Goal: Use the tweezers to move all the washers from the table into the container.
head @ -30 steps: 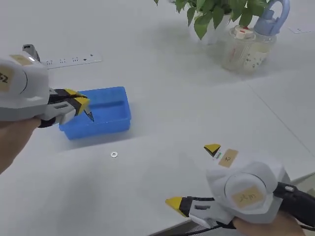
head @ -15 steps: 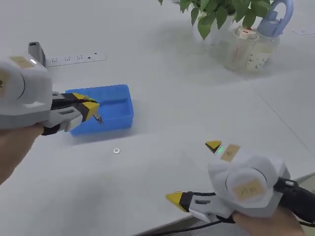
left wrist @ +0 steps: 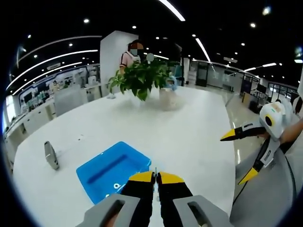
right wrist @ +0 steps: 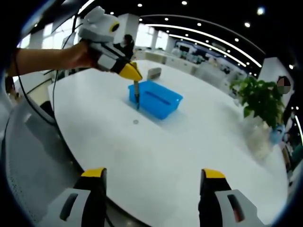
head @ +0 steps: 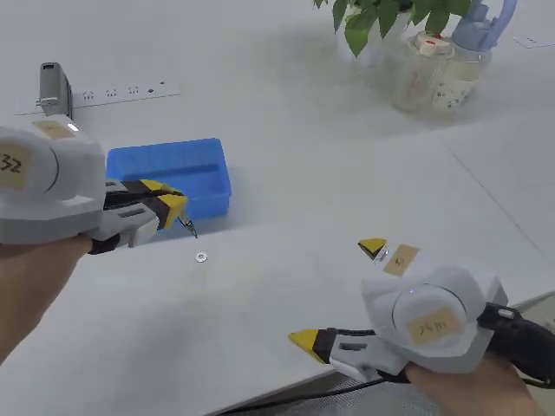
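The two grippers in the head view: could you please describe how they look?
The left gripper and right gripper both have rounded white housings and black fingers with yellow tips. Tan paper stickers with handwritten marks sit on the housings; the left one reads 32. A black cable runs below the right gripper.

White table [head: 329, 182], blue container [head: 165, 145], washer [head: 201, 256], power strip [head: 121, 92]

One loose washer [head: 201, 257], one container [head: 165, 146], one tweezers [head: 186, 227]
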Available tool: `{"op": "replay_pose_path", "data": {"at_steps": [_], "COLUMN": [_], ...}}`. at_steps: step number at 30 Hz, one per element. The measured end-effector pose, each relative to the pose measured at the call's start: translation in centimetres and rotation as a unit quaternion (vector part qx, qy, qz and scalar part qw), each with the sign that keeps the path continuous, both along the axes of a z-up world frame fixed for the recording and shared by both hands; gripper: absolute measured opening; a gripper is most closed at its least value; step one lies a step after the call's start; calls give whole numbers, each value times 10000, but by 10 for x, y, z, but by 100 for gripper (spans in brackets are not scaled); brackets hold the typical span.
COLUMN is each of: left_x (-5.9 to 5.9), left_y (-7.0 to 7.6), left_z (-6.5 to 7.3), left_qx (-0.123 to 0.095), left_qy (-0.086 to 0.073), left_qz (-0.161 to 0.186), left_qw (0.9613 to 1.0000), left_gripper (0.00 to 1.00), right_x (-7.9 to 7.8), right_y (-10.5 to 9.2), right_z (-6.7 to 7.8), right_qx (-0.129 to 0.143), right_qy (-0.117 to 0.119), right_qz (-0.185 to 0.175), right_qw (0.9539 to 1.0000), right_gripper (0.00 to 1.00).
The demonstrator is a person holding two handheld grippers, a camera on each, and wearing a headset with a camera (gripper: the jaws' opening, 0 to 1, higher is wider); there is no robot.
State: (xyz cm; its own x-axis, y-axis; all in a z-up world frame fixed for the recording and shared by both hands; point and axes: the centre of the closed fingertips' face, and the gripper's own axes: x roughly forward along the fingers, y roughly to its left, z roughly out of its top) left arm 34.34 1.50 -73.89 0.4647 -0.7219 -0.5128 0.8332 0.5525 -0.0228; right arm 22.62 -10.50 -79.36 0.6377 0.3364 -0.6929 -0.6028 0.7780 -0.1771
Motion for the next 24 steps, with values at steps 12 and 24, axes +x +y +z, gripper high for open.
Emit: {"op": "replay_pose_path", "data": {"at_steps": [12, 24], "left_x": [-6, -1], "left_y": [-2, -2], "left_z": [-34, -36], "left_qx": [226, 207], "left_qy": [196, 205], "left_qz": [25, 105], "left_qw": [9995, 9995], "left_gripper": [0, 0], "right_x": [0, -1], "right_y": [0, 0], "right_z": [-1, -2], "right_qx": [3, -22], "right_qy": [23, 51], "right_qz": [15, 34], "right_qw": [10000, 10000], "right_gripper": [79, 78]}}
